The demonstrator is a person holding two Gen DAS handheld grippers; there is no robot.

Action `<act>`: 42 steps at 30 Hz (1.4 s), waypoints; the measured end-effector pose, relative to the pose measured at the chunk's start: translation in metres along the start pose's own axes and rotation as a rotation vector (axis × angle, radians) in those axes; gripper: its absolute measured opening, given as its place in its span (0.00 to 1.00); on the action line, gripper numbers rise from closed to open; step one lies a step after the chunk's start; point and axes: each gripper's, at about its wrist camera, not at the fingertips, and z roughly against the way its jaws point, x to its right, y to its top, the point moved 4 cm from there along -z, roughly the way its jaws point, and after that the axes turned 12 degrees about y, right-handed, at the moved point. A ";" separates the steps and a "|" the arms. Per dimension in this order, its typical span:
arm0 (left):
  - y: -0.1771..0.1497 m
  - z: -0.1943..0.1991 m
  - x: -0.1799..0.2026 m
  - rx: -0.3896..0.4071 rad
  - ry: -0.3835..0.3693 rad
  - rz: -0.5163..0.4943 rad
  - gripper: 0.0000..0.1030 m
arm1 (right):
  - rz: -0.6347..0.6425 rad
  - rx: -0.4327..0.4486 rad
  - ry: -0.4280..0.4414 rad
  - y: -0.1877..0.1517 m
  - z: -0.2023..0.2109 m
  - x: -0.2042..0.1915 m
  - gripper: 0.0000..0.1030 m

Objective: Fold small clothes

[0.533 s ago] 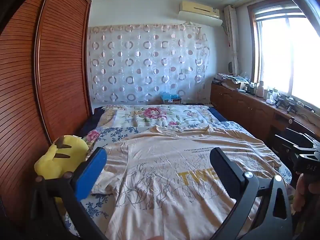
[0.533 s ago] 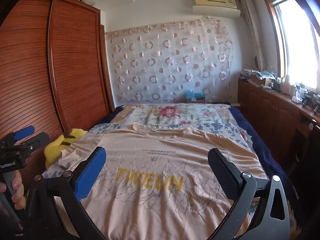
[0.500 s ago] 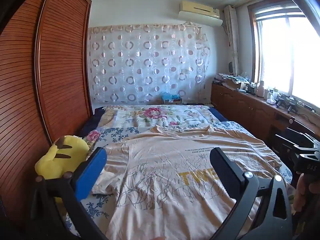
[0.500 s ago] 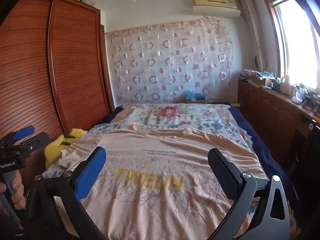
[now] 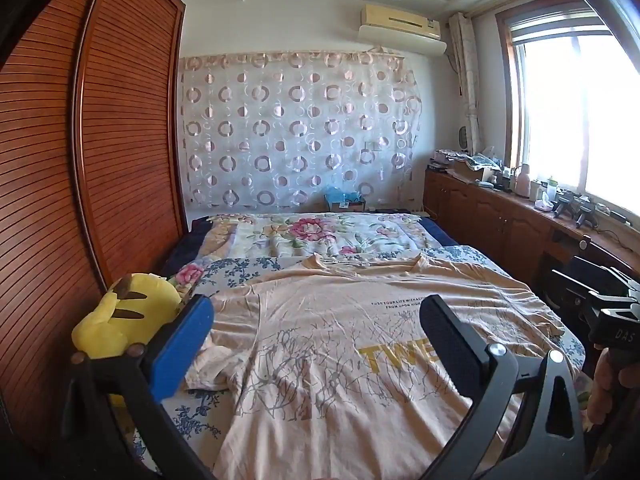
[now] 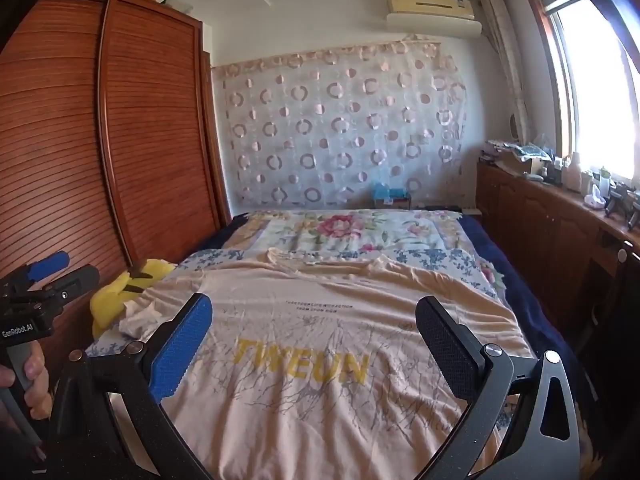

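Observation:
A peach T-shirt (image 5: 344, 344) with yellow lettering lies spread flat, front up, on the bed, collar at the far end; it also shows in the right wrist view (image 6: 320, 344). Its left sleeve (image 5: 224, 344) is crumpled near the bed's left edge. My left gripper (image 5: 316, 344) is open and empty, held above the shirt's near left part. My right gripper (image 6: 316, 344) is open and empty above the shirt's near middle. Each gripper shows at the edge of the other's view, the right one (image 5: 608, 312) and the left one (image 6: 44, 280).
A yellow plush toy (image 5: 124, 316) lies at the bed's left edge against the wooden wardrobe (image 5: 80, 200). A floral quilt (image 5: 312, 236) covers the bed's far end. A wooden cabinet (image 5: 520, 224) with clutter runs along the right under the window.

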 end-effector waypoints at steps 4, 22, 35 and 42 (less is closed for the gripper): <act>-0.007 -0.002 -0.010 0.013 -0.005 0.008 1.00 | 0.001 0.002 -0.001 0.000 0.000 0.000 1.00; -0.005 0.001 -0.009 0.018 -0.005 0.007 1.00 | 0.002 0.005 0.001 0.000 0.001 -0.001 1.00; -0.004 0.003 -0.010 0.021 -0.005 0.007 1.00 | 0.002 0.007 0.000 -0.001 0.003 0.000 1.00; -0.003 0.003 -0.010 0.024 0.000 0.004 1.00 | 0.003 0.010 0.000 0.000 0.003 0.000 1.00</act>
